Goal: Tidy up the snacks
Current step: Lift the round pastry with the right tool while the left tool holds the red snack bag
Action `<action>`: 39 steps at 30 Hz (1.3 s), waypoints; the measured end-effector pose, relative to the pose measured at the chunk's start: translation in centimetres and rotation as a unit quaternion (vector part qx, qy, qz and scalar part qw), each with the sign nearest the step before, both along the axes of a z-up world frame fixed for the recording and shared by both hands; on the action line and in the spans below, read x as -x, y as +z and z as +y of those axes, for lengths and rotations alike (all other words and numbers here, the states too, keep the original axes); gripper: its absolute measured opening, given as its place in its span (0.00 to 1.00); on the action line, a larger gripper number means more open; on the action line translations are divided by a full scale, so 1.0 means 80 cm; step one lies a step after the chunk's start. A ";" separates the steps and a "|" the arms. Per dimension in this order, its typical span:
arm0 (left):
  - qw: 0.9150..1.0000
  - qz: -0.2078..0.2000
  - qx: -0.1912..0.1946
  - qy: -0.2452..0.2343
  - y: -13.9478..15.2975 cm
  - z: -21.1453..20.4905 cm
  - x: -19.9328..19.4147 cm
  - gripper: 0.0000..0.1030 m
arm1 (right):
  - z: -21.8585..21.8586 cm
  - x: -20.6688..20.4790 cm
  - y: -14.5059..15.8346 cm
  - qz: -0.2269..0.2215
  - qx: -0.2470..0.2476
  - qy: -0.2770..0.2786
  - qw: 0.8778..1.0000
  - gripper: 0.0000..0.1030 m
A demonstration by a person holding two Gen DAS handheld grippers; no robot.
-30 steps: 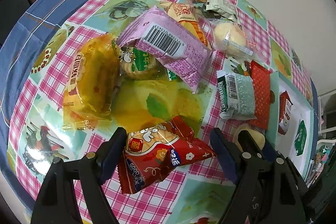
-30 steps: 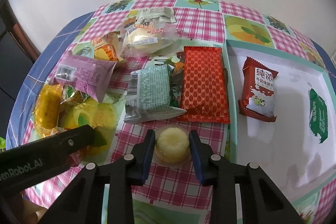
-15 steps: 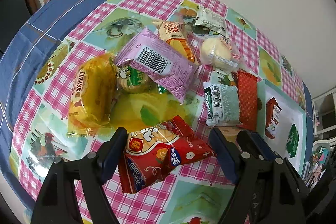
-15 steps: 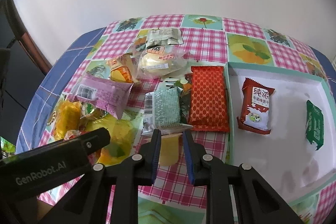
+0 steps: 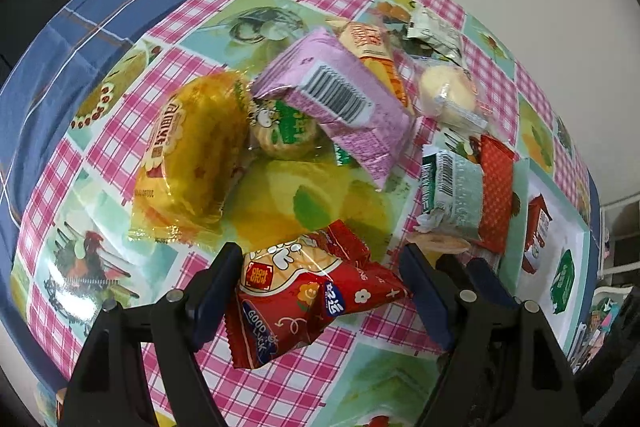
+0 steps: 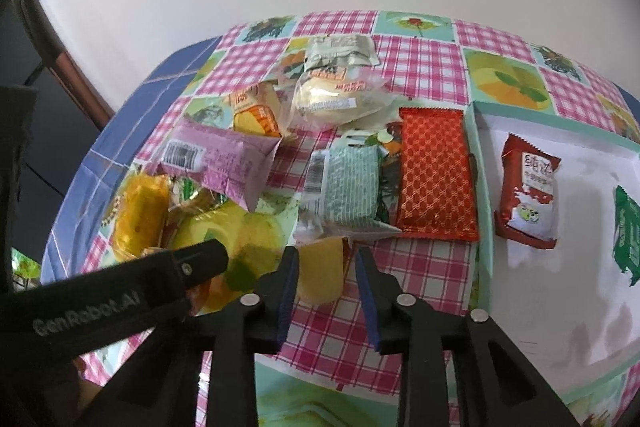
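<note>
The right tongs [image 6: 326, 267], low centre of frame, pinch a yellow jelly cup [image 6: 320, 273] clear of the table [image 6: 424, 71], evidently bound for the white tray [image 6: 560, 307] at right, while the left tongs [image 5: 320, 291] pinch a red packet [image 5: 308, 291].

Glossy wrappers on a shiny plastic tablecloth

The checked tablecloth [image 5: 120, 143] looks like smooth, glare-catching plastic. The red snack packet [image 5: 308, 291] and yellow cake wrapper [image 5: 192, 151] are glossy film – crinkled, reflective; the orange-red packet [image 6: 436, 179] has a patterned foil look. The tray [image 6: 576, 311] looks matt white. Both grippers' fingers [image 6: 236, 347] are matt black plastic.
</note>
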State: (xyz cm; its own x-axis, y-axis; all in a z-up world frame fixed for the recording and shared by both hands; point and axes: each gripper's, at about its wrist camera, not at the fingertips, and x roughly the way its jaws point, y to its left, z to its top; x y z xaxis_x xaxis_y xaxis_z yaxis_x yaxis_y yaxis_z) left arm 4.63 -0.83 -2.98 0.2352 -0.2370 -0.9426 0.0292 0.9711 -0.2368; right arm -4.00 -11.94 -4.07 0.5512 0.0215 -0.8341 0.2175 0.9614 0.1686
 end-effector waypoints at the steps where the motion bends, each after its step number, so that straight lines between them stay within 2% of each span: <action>1: 1.000 0.001 0.001 0.002 0.000 0.002 0.000 0.79 | 0.001 -0.001 -0.002 0.001 -0.001 0.001 1.000 0.36; 3: 1.000 0.003 0.006 0.009 -0.001 0.006 -0.001 0.79 | 0.002 -0.002 -0.005 0.001 -0.005 0.002 1.000 0.49; 4: 1.000 0.003 0.008 0.012 -0.001 0.008 -0.001 0.79 | 0.002 -0.003 -0.005 -0.001 -0.006 0.001 1.000 0.52; 12: 0.999 0.007 0.022 0.040 0.001 0.027 -0.003 0.79 | 0.005 -0.016 -0.008 -0.004 -0.011 -0.005 1.000 0.55; 27: 0.998 0.011 0.031 0.054 0.002 0.038 -0.005 0.79 | 0.005 -0.038 -0.019 0.002 0.001 -0.017 1.000 0.55; 30: 0.998 0.012 0.030 0.052 0.001 0.038 -0.007 0.79 | 0.005 -0.038 -0.018 0.002 -0.004 -0.015 1.000 0.48; 34: 0.998 0.013 0.030 0.052 -0.001 0.037 -0.008 0.79 | 0.006 -0.036 -0.017 0.004 -0.004 -0.009 1.000 0.46; 37: 0.998 0.012 0.029 0.051 -0.001 0.036 -0.008 0.79 | 0.008 -0.035 -0.018 0.010 -0.002 -0.005 1.000 0.37; 39: 0.998 0.012 0.028 0.050 -0.001 0.036 -0.008 0.79 | 0.008 -0.034 -0.019 0.011 -0.002 -0.003 1.000 0.37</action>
